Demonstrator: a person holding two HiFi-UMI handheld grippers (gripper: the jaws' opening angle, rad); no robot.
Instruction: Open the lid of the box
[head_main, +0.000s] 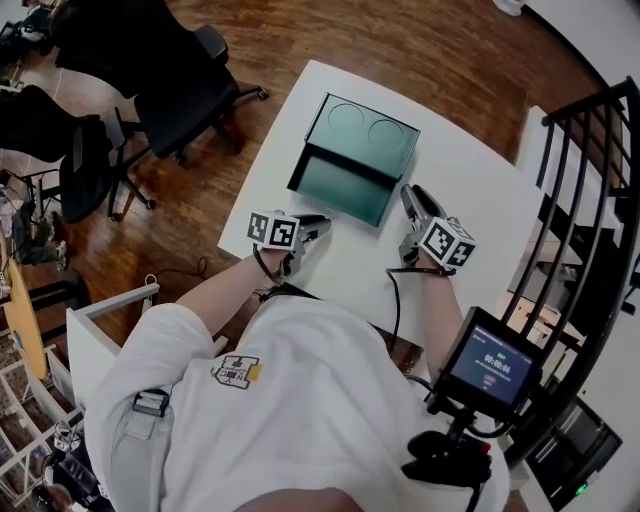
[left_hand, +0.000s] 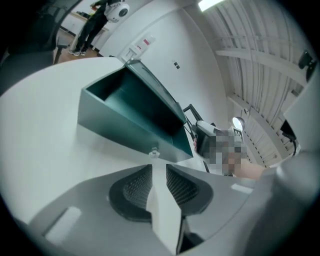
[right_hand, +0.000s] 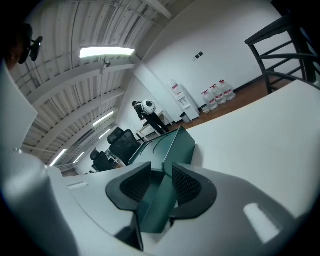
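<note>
shirt, box, white table, wood floor
</note>
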